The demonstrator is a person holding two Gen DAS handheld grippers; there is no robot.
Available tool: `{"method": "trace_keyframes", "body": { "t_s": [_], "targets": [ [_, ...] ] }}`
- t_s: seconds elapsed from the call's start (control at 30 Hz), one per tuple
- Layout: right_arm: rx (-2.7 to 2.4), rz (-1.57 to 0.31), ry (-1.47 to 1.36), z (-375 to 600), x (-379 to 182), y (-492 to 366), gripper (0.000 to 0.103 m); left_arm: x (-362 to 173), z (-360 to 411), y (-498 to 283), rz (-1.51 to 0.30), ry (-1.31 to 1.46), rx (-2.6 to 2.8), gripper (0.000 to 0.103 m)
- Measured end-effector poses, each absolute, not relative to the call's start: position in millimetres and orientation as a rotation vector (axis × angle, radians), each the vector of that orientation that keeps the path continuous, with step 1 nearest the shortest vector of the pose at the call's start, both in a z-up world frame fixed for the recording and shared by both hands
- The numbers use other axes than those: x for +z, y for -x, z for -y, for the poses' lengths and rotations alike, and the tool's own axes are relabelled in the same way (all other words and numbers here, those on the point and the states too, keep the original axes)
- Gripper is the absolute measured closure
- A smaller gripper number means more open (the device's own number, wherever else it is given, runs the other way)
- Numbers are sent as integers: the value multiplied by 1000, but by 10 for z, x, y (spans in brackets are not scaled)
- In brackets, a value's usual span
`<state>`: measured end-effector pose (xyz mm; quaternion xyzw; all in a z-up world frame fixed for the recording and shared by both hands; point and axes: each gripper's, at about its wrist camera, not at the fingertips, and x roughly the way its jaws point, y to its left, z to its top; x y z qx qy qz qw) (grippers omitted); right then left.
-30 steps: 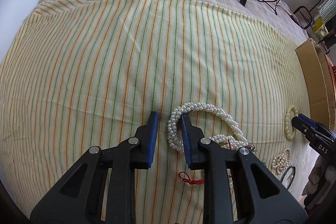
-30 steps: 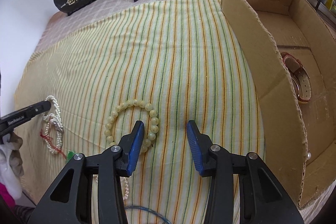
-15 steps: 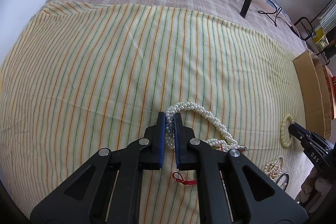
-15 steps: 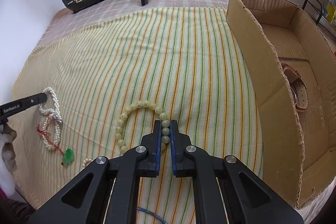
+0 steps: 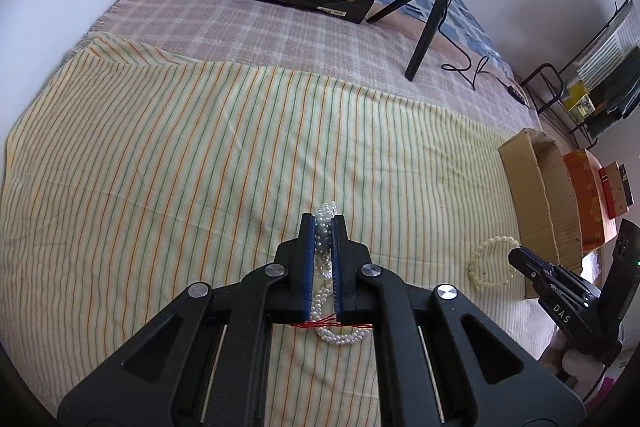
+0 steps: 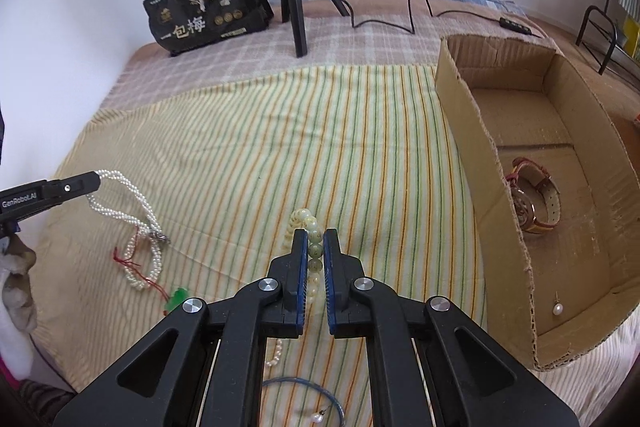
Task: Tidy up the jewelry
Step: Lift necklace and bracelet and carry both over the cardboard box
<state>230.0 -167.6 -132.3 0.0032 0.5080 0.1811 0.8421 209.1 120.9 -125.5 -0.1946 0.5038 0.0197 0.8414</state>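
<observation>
Bed, striped cloth | my left gripper (image 5: 324, 227) fingers clamp pearl necklace (image 6: 120, 211) | right gripper (image 6: 316, 241) fingers pinch jade-bead bracelet (image 6: 306, 223), both lifted for cardboard box (image 6: 472, 131)

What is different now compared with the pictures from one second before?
Both grippers closed and lifted. The left gripper, jaws open before, now grips the white pearl necklace, raising its loop while the tail lies on the striped cloth. The right gripper closed on the pale green bead bracelet and lifted it. The cardboard box and watch stayed.
</observation>
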Motion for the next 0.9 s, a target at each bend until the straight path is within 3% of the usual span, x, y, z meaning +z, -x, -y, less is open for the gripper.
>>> {"method": "trace_keyframes", "body": {
  "t_s": [0.9],
  "targets": [
    [407, -907, -72, 2025, -652, -2135, 97, -89, -992, -1964, -790, 504, -110, 98]
  ]
}}
